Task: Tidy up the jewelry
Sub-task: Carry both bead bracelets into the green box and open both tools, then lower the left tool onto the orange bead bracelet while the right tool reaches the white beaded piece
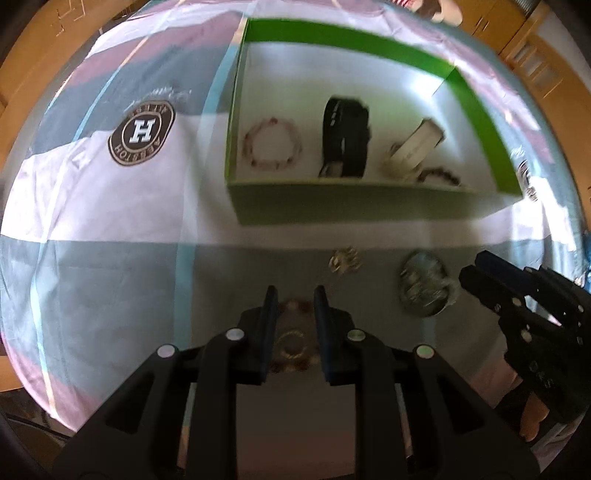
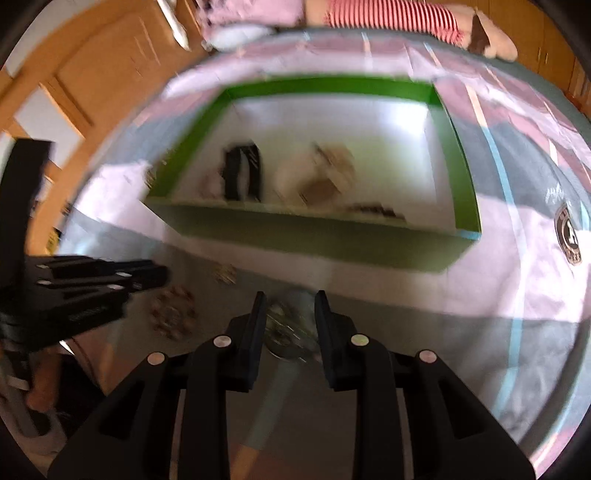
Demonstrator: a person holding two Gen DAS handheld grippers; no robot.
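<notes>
A green box (image 1: pixel 343 218) with a white floor sits on the bedspread; it also shows in the right wrist view (image 2: pixel 306 236). Inside lie a pink bead bracelet (image 1: pixel 272 143), a black watch band (image 1: pixel 345 138), a white band (image 1: pixel 413 147) and a dark bead bracelet (image 1: pixel 439 175). My left gripper (image 1: pixel 295 295) is open over a brown bead bracelet (image 1: pixel 293 345) on the cloth. My right gripper (image 2: pixel 290 299) is open over a clear bag of silvery jewelry (image 2: pixel 291 330), which also shows in the left wrist view (image 1: pixel 424 282). A small gold piece (image 1: pixel 343 260) lies in front of the box.
The bedspread (image 1: pixel 92 206) has pink, grey and white blocks and a round H logo (image 1: pixel 142 133). Wooden furniture (image 2: pixel 92 74) stands behind the bed. A striped pillow (image 2: pixel 388 14) lies at the far edge.
</notes>
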